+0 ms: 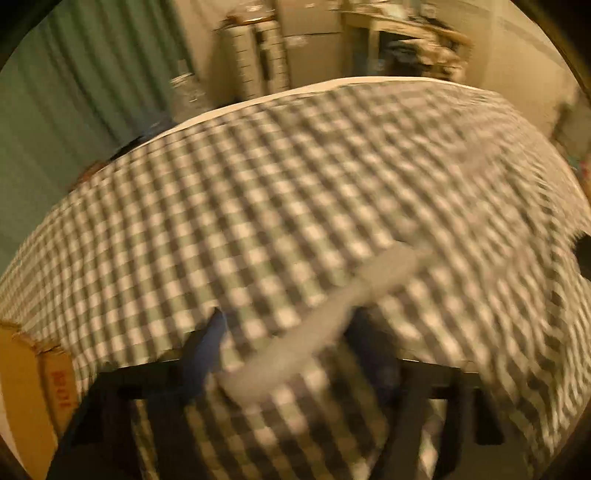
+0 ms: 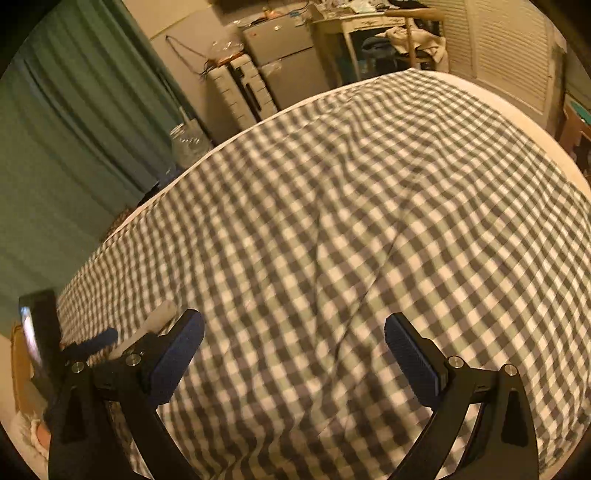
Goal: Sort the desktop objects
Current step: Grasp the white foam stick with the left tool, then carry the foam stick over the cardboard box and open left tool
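Left wrist view: heavy motion blur, whole frame smeared.
L gripper (image 1: 291,339): low in frame, angled down over the cloth (image 1: 258,206); dark fingers either side of a pale stick (image 1: 332,314).
L grip state: jaws look narrow, closed on the stick, which runs diagonally from lower left to upper right between them; blur hides the exact contact.
Stick: long, whitish-grey, above the checked cloth; what it is, can't tell.
Box (image 1: 33,380): cardboard w/ red print, at far left edge beside the table.
Backgrnd: green curtain (image 1: 66,103) left, white drawer unit (image 1: 255,55) behind the table.

Right wrist view: sharp.
R gripper (image 2: 293,354): held low over the cloth (image 2: 332,206), pointing forward across the table, tilted slightly.
R grip state: wide apart, nothing between the blue pads (image 2: 413,365); only cloth shows in the gap.
L gripper (image 2: 99,341): seen at lower left just beside R's left finger, w/ the pale stick (image 2: 157,319) poking up from it.
Cloth: grey-white check, wrinkled, covers the tabletop.
Backgrnd: curtain (image 2: 74,147) left, drawer unit (image 2: 243,92), desk (image 2: 354,33) w/ clutter at rear.
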Action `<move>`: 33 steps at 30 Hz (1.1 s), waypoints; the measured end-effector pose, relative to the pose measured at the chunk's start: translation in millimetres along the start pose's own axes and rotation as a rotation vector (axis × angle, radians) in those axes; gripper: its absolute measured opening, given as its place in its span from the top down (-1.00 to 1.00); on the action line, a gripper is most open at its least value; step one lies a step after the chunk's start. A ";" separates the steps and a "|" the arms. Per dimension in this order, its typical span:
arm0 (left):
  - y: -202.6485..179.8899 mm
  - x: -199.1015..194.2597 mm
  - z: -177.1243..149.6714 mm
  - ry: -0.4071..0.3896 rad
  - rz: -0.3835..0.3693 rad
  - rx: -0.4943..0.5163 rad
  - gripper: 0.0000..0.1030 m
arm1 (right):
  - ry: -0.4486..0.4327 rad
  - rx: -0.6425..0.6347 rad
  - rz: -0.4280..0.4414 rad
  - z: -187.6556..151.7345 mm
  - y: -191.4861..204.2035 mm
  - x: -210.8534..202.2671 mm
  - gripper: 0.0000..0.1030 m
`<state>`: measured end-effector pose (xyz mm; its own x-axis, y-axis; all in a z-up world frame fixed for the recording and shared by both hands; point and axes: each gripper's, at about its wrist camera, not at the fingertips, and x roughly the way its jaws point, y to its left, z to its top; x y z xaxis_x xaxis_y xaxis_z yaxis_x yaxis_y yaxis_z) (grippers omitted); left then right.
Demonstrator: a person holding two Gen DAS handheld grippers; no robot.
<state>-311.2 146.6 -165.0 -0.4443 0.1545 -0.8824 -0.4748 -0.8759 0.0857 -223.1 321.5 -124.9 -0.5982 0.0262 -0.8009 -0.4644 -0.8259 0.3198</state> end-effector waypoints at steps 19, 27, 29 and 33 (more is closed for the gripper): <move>-33.4 -103.5 -85.2 0.005 0.087 -0.176 0.91 | -0.010 -0.121 0.098 -48.5 34.2 -71.3 -0.92; -3.1 -205.7 -100.0 -0.101 0.089 -0.220 0.91 | -0.096 -0.209 0.188 -83.8 79.7 -174.9 -0.92; 13.3 -234.4 -103.8 -0.116 0.057 -0.261 0.91 | -0.117 -0.237 0.201 -94.2 95.7 -199.0 -0.92; 41.7 -287.8 -115.0 -0.200 0.091 -0.279 0.91 | -0.172 -0.308 0.233 -114.6 136.3 -238.1 -0.92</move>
<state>-115.8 13.0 39.2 -0.6280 0.1327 -0.7668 -0.2129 -0.9771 0.0053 -69.0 138.1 51.4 -0.7764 -0.1089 -0.6208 -0.1024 -0.9501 0.2948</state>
